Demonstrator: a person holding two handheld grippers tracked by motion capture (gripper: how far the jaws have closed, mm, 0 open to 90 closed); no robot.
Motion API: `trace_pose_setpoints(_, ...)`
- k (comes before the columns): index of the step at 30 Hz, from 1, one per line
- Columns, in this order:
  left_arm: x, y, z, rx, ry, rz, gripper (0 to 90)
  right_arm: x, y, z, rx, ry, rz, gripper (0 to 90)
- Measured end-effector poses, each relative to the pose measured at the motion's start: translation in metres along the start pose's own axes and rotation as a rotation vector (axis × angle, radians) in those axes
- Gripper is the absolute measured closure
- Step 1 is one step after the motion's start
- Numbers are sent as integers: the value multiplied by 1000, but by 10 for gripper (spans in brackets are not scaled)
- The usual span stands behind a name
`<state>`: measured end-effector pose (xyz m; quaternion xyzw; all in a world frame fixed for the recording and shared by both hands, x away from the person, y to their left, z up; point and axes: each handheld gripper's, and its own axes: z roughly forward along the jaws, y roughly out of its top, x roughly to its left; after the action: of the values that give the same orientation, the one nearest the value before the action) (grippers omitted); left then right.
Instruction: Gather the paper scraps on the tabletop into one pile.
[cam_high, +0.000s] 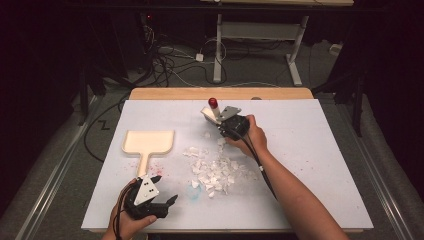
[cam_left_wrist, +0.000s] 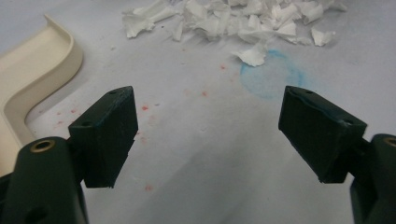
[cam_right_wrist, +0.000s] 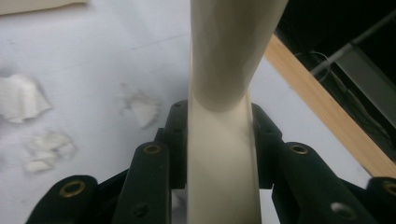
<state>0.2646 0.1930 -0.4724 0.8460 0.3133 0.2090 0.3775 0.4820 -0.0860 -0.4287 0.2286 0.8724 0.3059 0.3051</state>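
Cream plastic dustpan (cam_high: 149, 142) lies flat at the left of the white table sheet (cam_high: 310, 150), mouth towards the far edge, handle pointing back at the person. Left gripper (cam_high: 162, 192) rests just behind that handle, jaws spread wide with nothing between them; in the left gripper view the pads (cam_left_wrist: 108, 135) stand well apart over bare sheet, the dustpan wall (cam_left_wrist: 32, 79) off to one side.

Centre: a loose pile of torn white paper scraps (cam_high: 216, 171), with a few strays beyond it.

Right of centre: right gripper (cam_high: 215, 116) is at the far side of the pile, clamped tight on a cream plastic brush handle (cam_right_wrist: 223, 154); a red cap (cam_high: 213, 103) shows at the tool's far end.

Judgement: sweeping is the step in hand. To do it well, the brush should come down behind the farthest strays and draw them towards the dustpan mouth in short strokes. The left gripper would need to take the dustpan handle and hold its lip flat to the sheet, or scraps will slide beneath.
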Motion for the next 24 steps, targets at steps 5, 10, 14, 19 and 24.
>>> trace_pose_setpoints(5, 0, -1, -4, -1, 22, 12, 189, 18, 2, 2, -9, 103, -112, 681)
trace_pose_setpoints(10, 4, -2, -12, -33, 36, -20, 189, 24, -14, -19, -78, 231, -215, 680)
trace_pose_setpoints(14, 0, 1, -12, -35, 37, -6, 189, 31, -28, -35, -104, 317, -270, 680)
trace_pose_setpoints(19, -3, 2, -10, -28, 31, 6, 189, 39, -40, -53, -138, 371, -300, 679)
trace_pose_setpoints(24, -4, 2, -10, -30, 27, 4, 189, 44, -51, -78, -159, 383, -338, 680)
